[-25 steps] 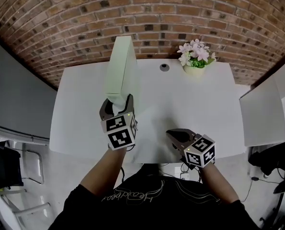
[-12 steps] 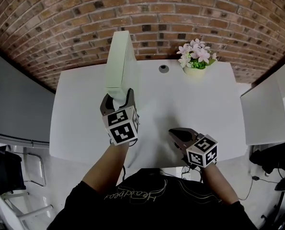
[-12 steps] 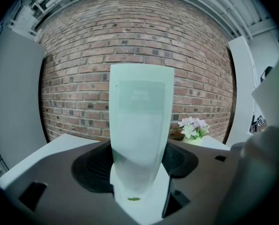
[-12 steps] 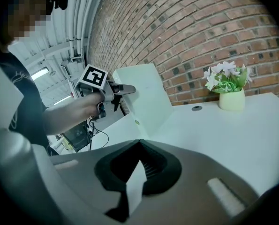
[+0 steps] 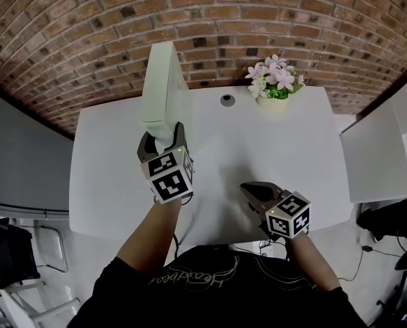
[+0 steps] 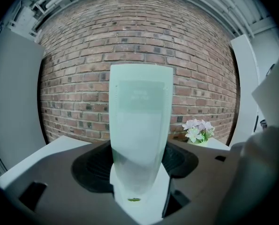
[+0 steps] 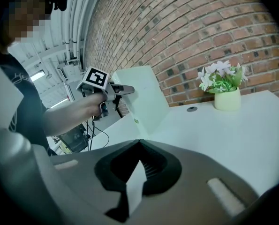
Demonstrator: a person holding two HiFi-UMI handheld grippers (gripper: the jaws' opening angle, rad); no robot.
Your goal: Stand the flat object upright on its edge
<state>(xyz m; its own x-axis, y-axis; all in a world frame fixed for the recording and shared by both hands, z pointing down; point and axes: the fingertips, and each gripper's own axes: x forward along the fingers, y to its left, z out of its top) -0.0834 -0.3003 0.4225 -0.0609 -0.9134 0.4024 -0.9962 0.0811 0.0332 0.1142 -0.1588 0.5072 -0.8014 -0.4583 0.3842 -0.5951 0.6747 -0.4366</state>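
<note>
**Pale green slab up on edge, left gripper clamped on it**

Closest in, the right gripper (image 5: pixel 250 190) sits over the front edge of the counter (image 5: pixel 292 149), jaws pressed together with nothing between them. Up and to the left, the left gripper (image 5: pixel 162 141) has its jaws spread wide around the near upper end of the flat object (image 5: pixel 162 87), pads against its two broad faces. The object is a thin, smooth, matte slab in pale green with softly rounded corners. It stands raised off its face and leans a little at the counter's left side.

The counter is plain, smooth white. Near its back are a small round cable hole (image 5: pixel 227 100) and a pale pot of pink-white flowers (image 5: pixel 273 87). Behind them runs a rough red brick wall (image 5: pixel 210 19).
</note>
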